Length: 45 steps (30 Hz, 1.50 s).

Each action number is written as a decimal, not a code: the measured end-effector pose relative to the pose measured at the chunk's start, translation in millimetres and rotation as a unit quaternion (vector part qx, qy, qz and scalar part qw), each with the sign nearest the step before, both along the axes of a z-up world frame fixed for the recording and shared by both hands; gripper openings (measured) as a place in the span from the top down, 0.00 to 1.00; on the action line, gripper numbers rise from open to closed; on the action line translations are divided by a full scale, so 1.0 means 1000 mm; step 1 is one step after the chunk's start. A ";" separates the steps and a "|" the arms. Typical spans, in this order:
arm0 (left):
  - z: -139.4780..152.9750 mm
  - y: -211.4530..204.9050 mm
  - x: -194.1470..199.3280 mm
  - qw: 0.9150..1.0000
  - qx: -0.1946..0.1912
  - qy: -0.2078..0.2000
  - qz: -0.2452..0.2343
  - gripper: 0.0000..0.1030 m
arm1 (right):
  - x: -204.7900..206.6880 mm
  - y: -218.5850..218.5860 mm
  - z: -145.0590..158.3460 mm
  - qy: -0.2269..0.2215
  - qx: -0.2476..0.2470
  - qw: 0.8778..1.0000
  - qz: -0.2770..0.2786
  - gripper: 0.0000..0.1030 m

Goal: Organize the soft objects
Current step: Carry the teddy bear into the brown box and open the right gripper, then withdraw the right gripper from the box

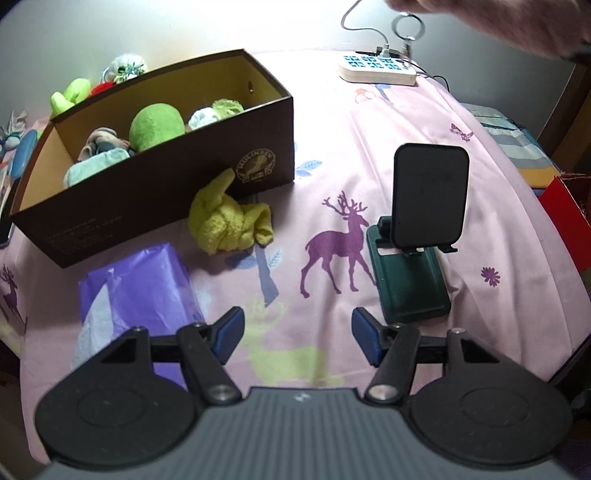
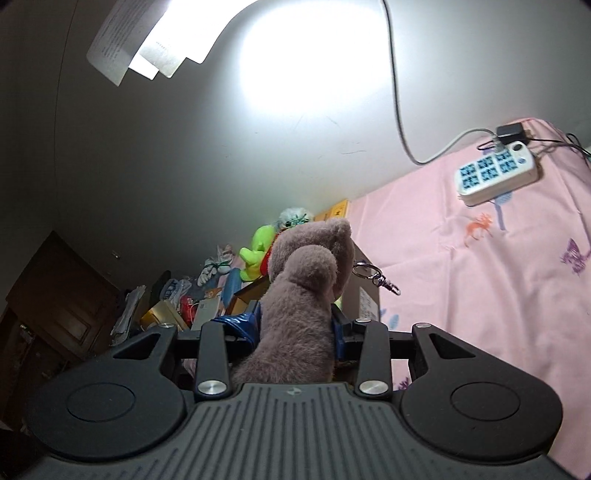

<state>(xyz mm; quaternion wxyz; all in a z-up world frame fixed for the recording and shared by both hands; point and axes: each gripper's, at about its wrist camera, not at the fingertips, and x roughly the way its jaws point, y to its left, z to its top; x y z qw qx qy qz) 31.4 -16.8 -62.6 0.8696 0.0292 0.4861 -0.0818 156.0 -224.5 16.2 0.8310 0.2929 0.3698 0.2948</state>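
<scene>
My right gripper (image 2: pixel 295 325) is shut on a brown plush toy (image 2: pixel 306 291) with a metal key ring (image 2: pixel 364 269), held high in the air; the toy and ring also show at the top right of the left wrist view (image 1: pixel 406 26). A brown cardboard box (image 1: pixel 207 173) holds a green plush ball (image 1: pixel 157 125) and several rolled socks. A yellow knotted cloth (image 1: pixel 229 218) lies on the pink sheet against the box front. My left gripper (image 1: pixel 297 328) is open and empty, low over the sheet, nearer than the cloth.
A purple tissue pack (image 1: pixel 136 288) lies left of my left gripper. A dark green phone stand (image 1: pixel 417 266) holds a black phone (image 1: pixel 430 195) at the right. A white power strip (image 1: pixel 376 70) sits at the back. More plush toys (image 1: pixel 70 94) lie behind the box. A red box (image 1: pixel 569 218) is at the right edge.
</scene>
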 end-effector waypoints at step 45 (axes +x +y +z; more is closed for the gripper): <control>0.019 0.133 -0.018 0.996 -0.069 -0.047 -0.028 0.39 | 0.126 0.216 -0.095 0.012 -0.358 0.931 0.066 0.77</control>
